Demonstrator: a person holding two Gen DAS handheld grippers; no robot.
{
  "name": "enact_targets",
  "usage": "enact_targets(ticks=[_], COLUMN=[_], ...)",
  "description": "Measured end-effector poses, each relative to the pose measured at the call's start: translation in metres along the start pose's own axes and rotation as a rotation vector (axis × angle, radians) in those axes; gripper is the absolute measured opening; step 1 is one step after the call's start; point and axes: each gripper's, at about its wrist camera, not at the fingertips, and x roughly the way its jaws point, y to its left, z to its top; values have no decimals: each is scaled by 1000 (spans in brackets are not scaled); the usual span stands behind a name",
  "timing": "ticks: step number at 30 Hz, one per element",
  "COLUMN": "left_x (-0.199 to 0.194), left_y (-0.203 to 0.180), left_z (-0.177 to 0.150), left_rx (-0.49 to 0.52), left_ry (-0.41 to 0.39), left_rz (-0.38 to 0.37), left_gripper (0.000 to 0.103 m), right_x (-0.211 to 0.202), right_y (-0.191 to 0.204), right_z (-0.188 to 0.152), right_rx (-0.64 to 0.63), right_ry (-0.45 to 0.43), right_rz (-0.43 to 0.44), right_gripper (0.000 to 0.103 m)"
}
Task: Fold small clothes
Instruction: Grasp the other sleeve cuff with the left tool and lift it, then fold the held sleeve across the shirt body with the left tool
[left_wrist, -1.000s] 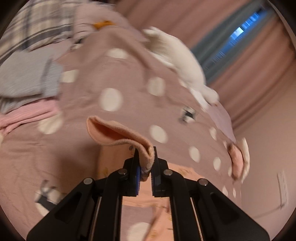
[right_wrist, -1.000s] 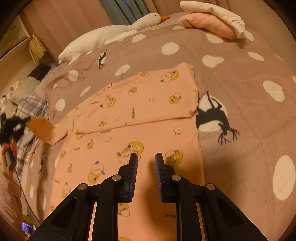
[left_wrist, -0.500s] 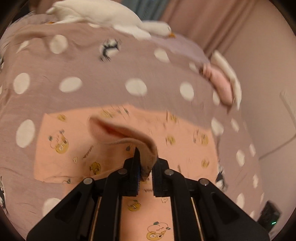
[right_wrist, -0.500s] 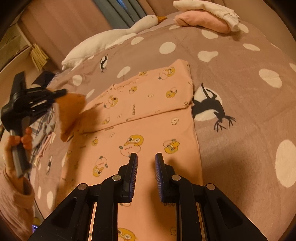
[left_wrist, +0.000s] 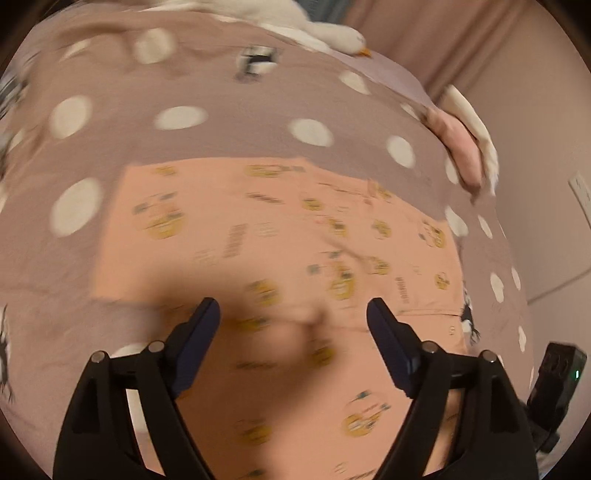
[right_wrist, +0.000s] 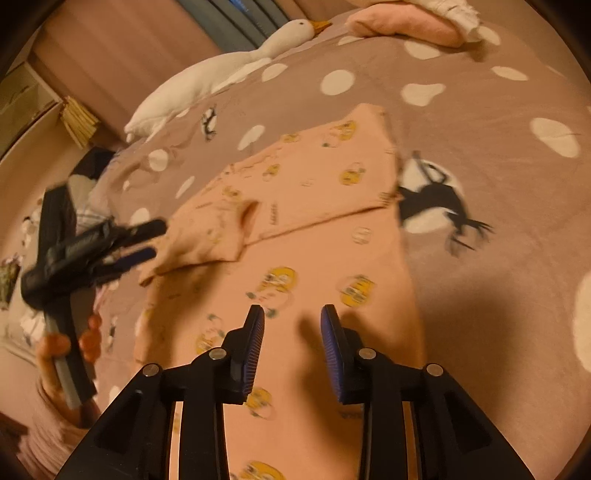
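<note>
Currently both claws are spread and empty: left claw (left_wrist: 293, 321) hovers over the peach garment (right_wrist: 325, 258) flat on the bed (right_wrist: 498, 155), right claw (right_wrist: 291, 314) at its near part; next grip should take the folded sleeve's (right_wrist: 207, 240) edge squarely.

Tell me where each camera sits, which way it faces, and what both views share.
Left wrist: rides the left gripper, looking down across the peach printed garment on the polka-dot bedspread; its two fingers show, spread apart.
Right wrist: rides the right gripper, facing along the garment toward the plush goose; it shows its own parted fingers, plus the left gripper and the hand holding it.
Shared: garment, bedspread, goose, pink pillow.
</note>
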Motion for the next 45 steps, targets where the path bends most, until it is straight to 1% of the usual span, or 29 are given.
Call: enact_targets(ticks=[2, 4, 6, 10, 12, 14, 16, 18, 20, 21, 23, 25, 31, 36, 41, 45], left_x=[-8, -18, -27, -46, -53, -59, -64, -66, -67, -67, -67, -66, -64, -58, -53, -49], left_y=[18, 42, 59, 85, 94, 102, 106, 108, 110, 109, 107, 103, 95, 92, 87, 83], left_z=[-7, -19, -30, -54, -63, -69, -74, -76, -78, -78, -78, -78, -77, -76, -76, -76], left_rx=[-52, -119, -165, -230, -253, -266, -273, -276, -278, -276, -270, -266, -249, -242, -228, -220], left_ry=[-7, -14, -21, -50, -57, -61, -63, -60, -57, -57, -54, -48, -40, -26, -11, 5], left_rz=[1, 2, 10, 48, 53, 61, 65, 66, 64, 67, 64, 53, 29, 29, 33, 38], left_gripper=[82, 82, 82, 82, 82, 82, 82, 82, 82, 82, 82, 82, 82, 82, 82, 82], right_x=[11, 28, 44, 71, 82, 93, 102, 104, 106, 105, 102, 92, 53, 16, 5, 16], right_y=[8, 18, 25, 40, 42, 39, 35, 34, 35, 37, 41, 45, 50, 35, 5, -13], right_z=[7, 18, 29, 49, 57, 62, 63, 63, 63, 62, 64, 66, 91, 115, 117, 113], right_rx=[-12, -28, -28, -37, -36, -14, 19, 27, 26, 17, -10, -31, -74, -73, -16, 28], right_ry=[5, 16, 27, 26, 29, 53, 79, 85, 94, 88, 69, 39, -70, -155, -176, -132], right_rz=[12, 27, 43, 45, 43, 38, 59, 77, 77, 77, 60, 71, 39, 15, -48, -91], right_gripper=[31, 31, 31, 31, 31, 31, 31, 31, 31, 21, 6, 6, 5, 5, 5, 5])
